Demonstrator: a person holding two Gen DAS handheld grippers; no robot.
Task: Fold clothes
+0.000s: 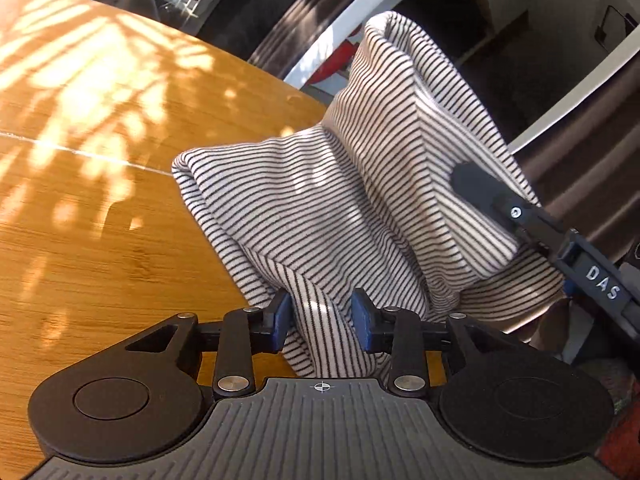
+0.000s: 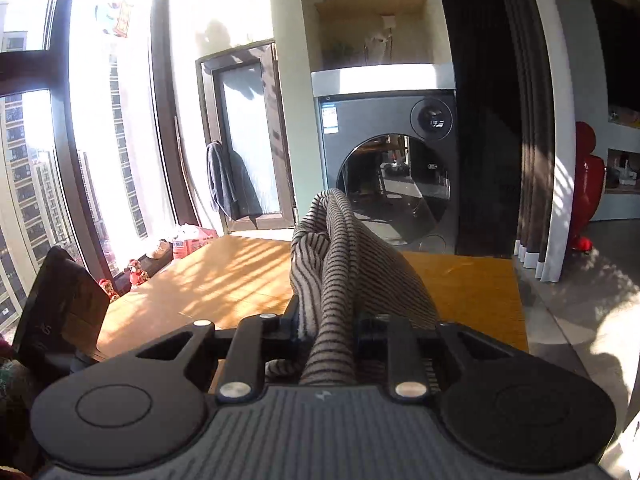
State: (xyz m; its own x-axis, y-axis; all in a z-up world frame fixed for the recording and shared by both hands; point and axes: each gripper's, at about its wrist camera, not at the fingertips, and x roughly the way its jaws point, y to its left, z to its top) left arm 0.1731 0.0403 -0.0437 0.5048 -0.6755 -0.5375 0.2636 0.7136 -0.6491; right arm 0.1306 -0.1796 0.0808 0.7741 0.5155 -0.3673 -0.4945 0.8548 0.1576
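Left wrist view: my left hand-held gripper [image 1: 320, 320] has its blue pads on either side of a bunch of the striped garment [image 1: 320, 200], pinching it near the lower edge. The cloth rises from my grip, partly lifted above the wooden table [image 1: 100, 160], with one rolled fold resting on the table to the left and a tall peak reaching up to the right. My right hand-held gripper [image 1: 516, 216] comes in from the right, its dark finger lying against the cloth's upper flank.

Handling, by my judgement: thin knit, soft and light, no stiffness; it droops wherever unsupported. Best held at edges or corners, not mid-panel.

Right wrist view: my right hand-held gripper [image 2: 328, 344] is closed on a gathered rope of the striped garment [image 2: 344, 272], which runs away from me towards the washing machine [image 2: 388, 168]. Long axis here lies along my fingers, bunched end pointing forward and up. Table [image 2: 200, 284] lies below.
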